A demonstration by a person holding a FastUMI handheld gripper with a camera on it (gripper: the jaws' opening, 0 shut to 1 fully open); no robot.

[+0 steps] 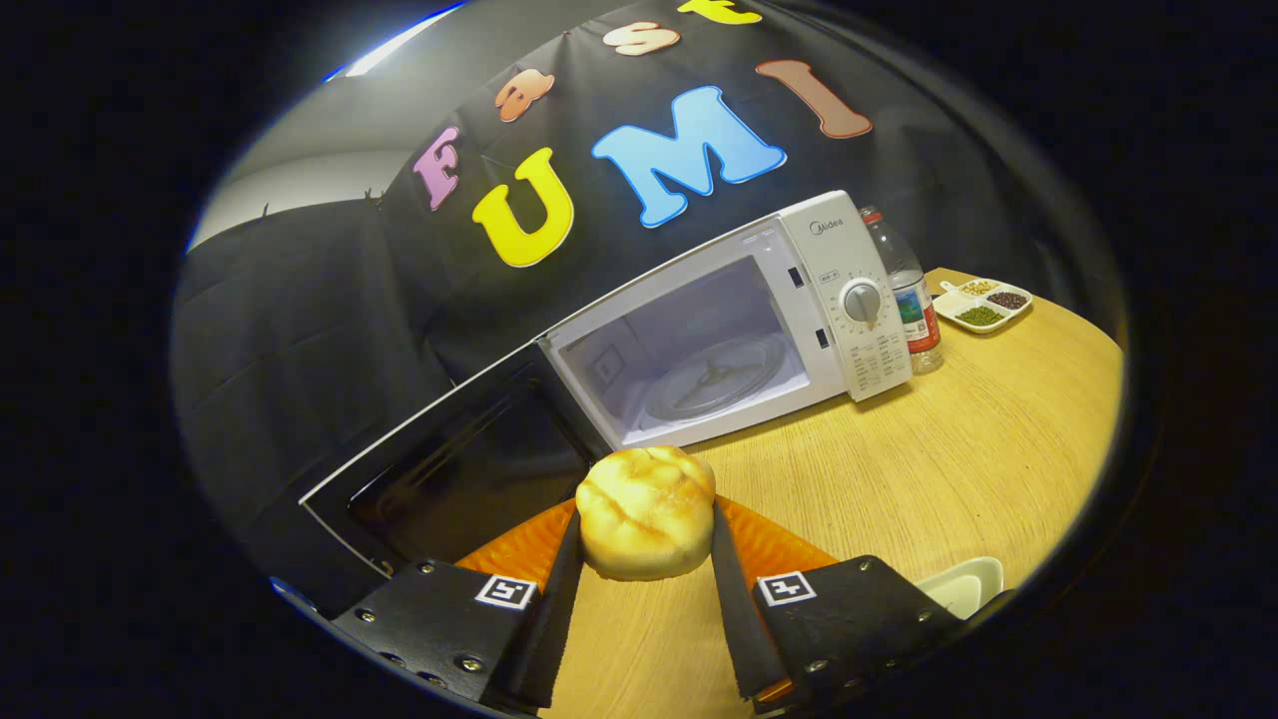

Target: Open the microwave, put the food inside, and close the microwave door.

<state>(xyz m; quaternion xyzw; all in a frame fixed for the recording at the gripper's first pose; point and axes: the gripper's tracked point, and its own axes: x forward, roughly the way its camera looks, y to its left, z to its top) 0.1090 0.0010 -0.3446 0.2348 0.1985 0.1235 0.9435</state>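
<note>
A golden bread bun (645, 511) sits between my two fingers, and my gripper (643, 539) is shut on it, both pads pressing its sides. It hangs above the wooden table (949, 469). Just beyond the bun stands the white microwave (844, 290). Its dark-glass door (454, 469) is swung wide open toward the left of the bun. The lit cavity shows a bare glass turntable (711, 377). The control panel with its dial (862, 300) is on the microwave's right.
A water bottle (909, 295) stands right beside the microwave's panel. A white divided dish of beans and grains (983, 305) lies farther back on the table. A white dish (963, 584) sits close by my right finger.
</note>
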